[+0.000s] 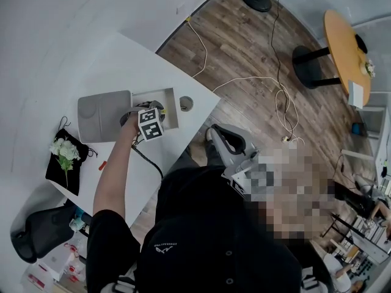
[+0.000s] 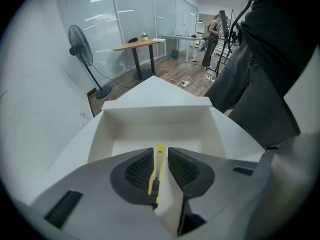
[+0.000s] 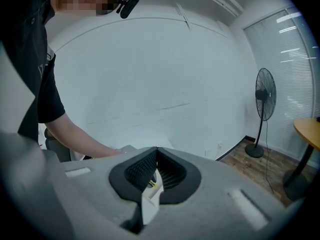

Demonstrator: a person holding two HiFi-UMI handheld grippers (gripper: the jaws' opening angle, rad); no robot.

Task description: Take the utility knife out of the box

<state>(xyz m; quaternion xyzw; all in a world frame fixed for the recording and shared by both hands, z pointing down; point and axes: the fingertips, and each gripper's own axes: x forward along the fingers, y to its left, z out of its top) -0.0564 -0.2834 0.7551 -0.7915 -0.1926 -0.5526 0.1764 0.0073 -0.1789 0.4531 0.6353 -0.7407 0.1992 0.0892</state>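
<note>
The white box (image 1: 173, 96) stands open on the white table (image 1: 122, 60), with its grey lid (image 1: 104, 116) lying to its left. My left gripper (image 1: 151, 124) points steeply down into the box. In the left gripper view, the yellow utility knife (image 2: 159, 164) lies on the floor of the box (image 2: 155, 129), between the parted jaws of the left gripper (image 2: 160, 150). The pads do not press on it. My right gripper (image 1: 215, 133) hangs off the table's near edge, close to the person's body. Seen in its own view, the right gripper (image 3: 156, 151) has its fingertips together and holds nothing.
A black pouch with white flowers (image 1: 66, 154) lies at the table's left end, a small red item (image 1: 102, 165) beside it. The tabletop has a round cable hole (image 1: 186, 103). Cables (image 1: 269, 90) run over the wood floor. A round wooden table (image 1: 345, 47) and a standing fan (image 2: 80, 49) stand farther off.
</note>
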